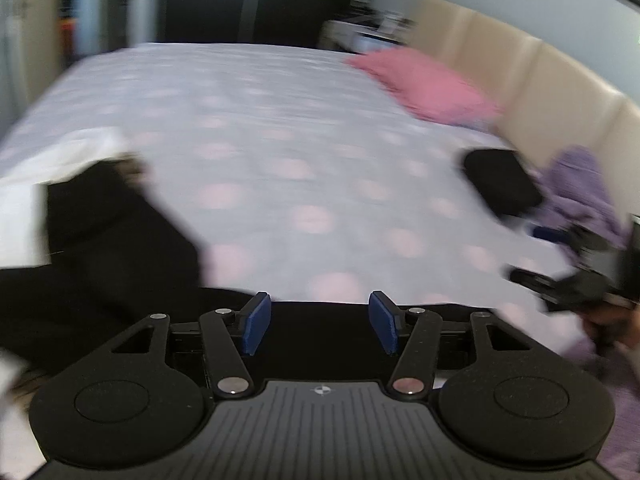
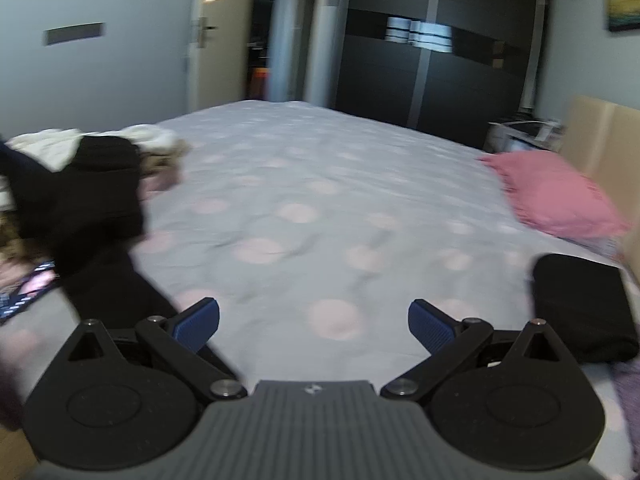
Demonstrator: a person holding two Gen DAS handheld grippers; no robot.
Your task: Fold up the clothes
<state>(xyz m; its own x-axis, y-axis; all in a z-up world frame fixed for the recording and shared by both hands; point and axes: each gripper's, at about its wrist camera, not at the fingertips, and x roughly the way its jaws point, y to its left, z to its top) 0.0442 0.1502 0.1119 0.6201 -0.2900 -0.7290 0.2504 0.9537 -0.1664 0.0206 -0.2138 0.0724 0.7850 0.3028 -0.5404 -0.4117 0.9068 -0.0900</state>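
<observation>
**Bedroom as I see it from both wrists**

A wide bed (image 2: pixel 320 208) fills my view, its grey cover dotted with pale pink circles. At two o'clock a cream padded headboard (image 1: pixel 520 80) curves along the edge, a pink pillow (image 2: pixel 556 196) against it. At twelve stands a dark wardrobe (image 2: pixel 432 72); at eleven, a pale door (image 2: pixel 208 40) hangs ajar, a lamp glowing beyond. A framed picture (image 2: pixel 622 0) hangs on the grey wall at one o'clock.
</observation>
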